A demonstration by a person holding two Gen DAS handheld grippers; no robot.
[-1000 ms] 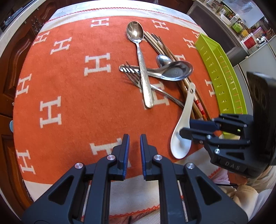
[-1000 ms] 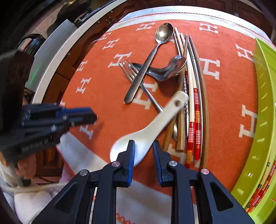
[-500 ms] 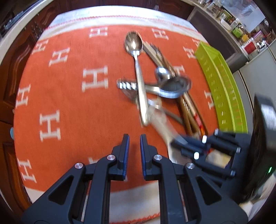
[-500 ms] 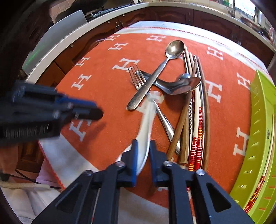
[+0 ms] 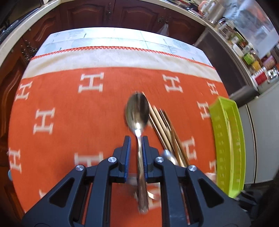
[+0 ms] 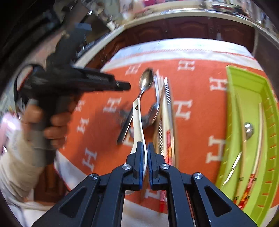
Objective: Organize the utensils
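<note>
The white ceramic spoon [image 6: 137, 125] is clamped by its bowl between the fingers of the right gripper [image 6: 145, 148], its handle pointing forward over the orange cloth [image 6: 195, 132]. In the left wrist view a metal spoon [image 5: 137, 111] lies lengthwise in the gap of the left gripper [image 5: 136, 141]; the handle appears close against the right finger, with a gap at the left one, but motion blur leaves it unclear whether the fingers press on it or merely straddle it.

Around the ceramic spoon: just beyond its handle tip the same metal spoon [image 6: 146, 80] rests on the cloth, and a blurred heap of further metal cutlery [image 6: 150, 113] lies beside the handle. To the right of these, a bundle of chopsticks [image 6: 165, 111] runs lengthwise, some with red and white bands. The left gripper [image 6: 122, 86], held in a hand [image 6: 52, 125], reaches in from the left of the right wrist view.

A lime-green tray [image 6: 233, 104] stands along the cloth's right side, holding a metal utensil [image 6: 247, 129] and chopsticks [image 6: 247, 192].

The cloth bears white H motifs and a pale border with red stitching, spread over a light tabletop [image 5: 122, 40]. Dark wooden cabinets [image 5: 97, 14] and a cluttered counter [image 5: 244, 48] stand behind.
</note>
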